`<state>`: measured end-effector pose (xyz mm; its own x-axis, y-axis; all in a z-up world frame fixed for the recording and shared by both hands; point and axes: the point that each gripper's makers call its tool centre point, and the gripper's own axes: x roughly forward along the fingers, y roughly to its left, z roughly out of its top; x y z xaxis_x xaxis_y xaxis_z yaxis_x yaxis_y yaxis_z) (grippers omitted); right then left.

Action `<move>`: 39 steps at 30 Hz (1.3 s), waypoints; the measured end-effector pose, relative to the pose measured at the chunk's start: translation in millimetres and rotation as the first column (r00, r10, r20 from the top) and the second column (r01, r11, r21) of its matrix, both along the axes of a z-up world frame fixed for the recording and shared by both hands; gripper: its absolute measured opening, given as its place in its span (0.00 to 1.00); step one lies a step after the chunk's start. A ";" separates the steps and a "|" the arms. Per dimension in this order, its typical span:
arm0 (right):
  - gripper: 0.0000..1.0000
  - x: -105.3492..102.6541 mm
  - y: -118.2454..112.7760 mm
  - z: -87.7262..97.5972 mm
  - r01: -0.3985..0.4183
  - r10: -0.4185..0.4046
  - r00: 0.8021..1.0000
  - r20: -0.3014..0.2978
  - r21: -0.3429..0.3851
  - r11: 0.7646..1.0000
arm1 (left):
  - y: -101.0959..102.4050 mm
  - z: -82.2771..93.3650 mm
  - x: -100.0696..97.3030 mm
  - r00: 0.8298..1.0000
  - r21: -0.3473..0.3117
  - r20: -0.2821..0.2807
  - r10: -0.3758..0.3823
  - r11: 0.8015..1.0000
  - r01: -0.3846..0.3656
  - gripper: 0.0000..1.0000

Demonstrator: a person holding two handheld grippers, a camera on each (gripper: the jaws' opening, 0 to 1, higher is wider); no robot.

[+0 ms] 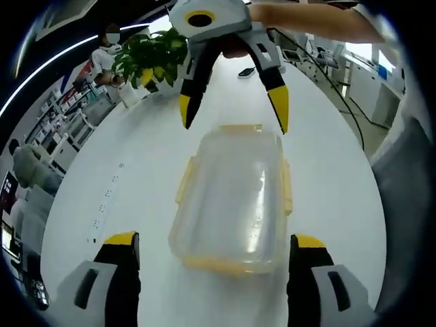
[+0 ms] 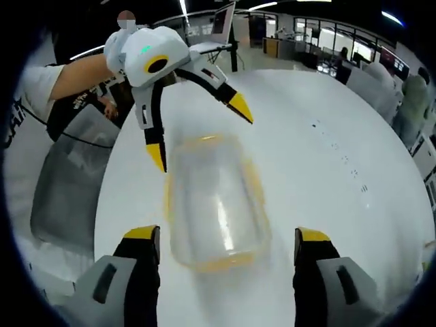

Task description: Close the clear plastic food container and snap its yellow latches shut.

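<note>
While the clear container (image 1: 235, 204) lies at the middle of the white table (image 1: 136, 157) with its lid apparently seated, the latching step looks to be in hand. Left gripper (image 1: 214, 272) at 6 o'clock and right gripper (image 1: 235, 112) at 12 o'clock both gape wide, gripping nothing. Next each should press a yellow latch (image 1: 287, 187) down — 4 thin, glossy flaps on a rounded, translucent box
</note>
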<state>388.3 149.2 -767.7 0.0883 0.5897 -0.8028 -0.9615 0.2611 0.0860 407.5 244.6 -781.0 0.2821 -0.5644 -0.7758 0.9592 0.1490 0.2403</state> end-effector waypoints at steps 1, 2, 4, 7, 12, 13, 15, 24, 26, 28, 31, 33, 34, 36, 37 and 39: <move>0.83 -1.7 -0.5 -1.9 -0.008 0.008 1.000 0.003 -0.007 1.000 | 0.0 -1.2 -0.6 1.000 0.005 -0.004 -0.003 1.000 0.003 0.88; 0.84 -4.3 -0.4 -4.6 -0.022 0.022 1.000 0.006 -0.012 1.000 | 0.3 -4.2 -1.1 1.000 0.019 -0.006 -0.012 1.000 0.012 0.88; 0.85 -8.3 0.3 -8.4 -0.044 0.044 0.999 0.005 -0.022 0.999 | 1.1 -8.9 -0.7 1.000 0.043 -0.002 -0.023 0.999 0.023 0.87; 0.88 -8.4 0.6 -15.3 -0.058 0.057 0.998 -0.008 -0.034 0.998 | 0.6 -14.5 -1.5 0.999 0.058 -0.011 -0.030 0.998 0.031 0.87; 0.91 -12.8 1.2 -25.3 -0.095 0.095 0.995 -0.002 -0.073 0.993 | 2.7 -22.4 -5.4 0.998 0.088 -0.021 -0.051 0.995 0.052 0.86; 0.91 -14.1 1.4 -26.8 -0.106 0.106 0.994 -0.001 -0.082 0.991 | 2.8 -23.2 -5.3 0.998 0.089 -0.022 -0.051 0.995 0.053 0.86; 0.90 -13.2 1.0 -28.7 -0.114 0.114 0.993 0.000 -0.091 0.989 | 3.2 -24.4 -6.5 0.998 0.093 -0.030 -0.057 0.994 0.059 0.86; 0.83 -11.1 -2.0 -36.6 -0.120 0.121 0.993 -0.003 -0.115 0.986 | 0.0 -26.5 -5.6 0.998 0.087 -0.039 -0.055 0.994 0.058 0.84; 0.81 -8.7 -3.3 -37.5 -0.125 0.128 0.992 0.010 -0.129 0.984 | -0.8 -27.0 -6.7 0.997 0.085 -0.046 -0.059 0.994 0.063 0.83; 0.77 -5.6 -4.6 -37.5 -0.121 0.125 0.992 0.021 -0.138 0.983 | -1.3 -27.9 -8.7 0.997 0.086 -0.056 -0.062 0.994 0.066 0.79; 0.76 -4.4 -4.8 -37.3 -0.114 0.118 0.993 0.020 -0.139 0.984 | -1.6 -27.2 -9.0 0.997 0.092 -0.044 -0.066 0.993 0.069 0.78; 0.76 -3.9 -4.7 -37.5 -0.115 0.119 0.993 0.019 -0.145 0.983 | -1.6 -27.1 -8.9 0.997 0.092 -0.042 -0.067 0.993 0.070 0.78; 0.76 -3.8 -4.6 -37.6 -0.115 0.119 0.993 0.018 -0.147 0.982 | -1.4 -27.1 -9.0 0.997 0.093 -0.042 -0.067 0.993 0.070 0.78; 0.76 -3.9 -4.0 -37.5 -0.117 0.121 0.992 0.018 -0.149 0.982 | -0.2 -26.9 -9.4 0.997 0.096 -0.042 -0.066 0.993 0.070 0.78; 0.76 -3.3 -2.9 -37.5 -0.118 0.122 0.992 0.018 -0.150 0.982 | 1.0 -26.9 -9.5 0.997 0.098 -0.043 -0.066 0.993 0.070 0.78; 0.75 -3.4 -0.9 -37.4 -0.119 0.123 0.992 0.019 -0.152 0.981 | 3.4 -26.9 -9.3 0.997 0.100 -0.043 -0.065 0.993 0.069 0.78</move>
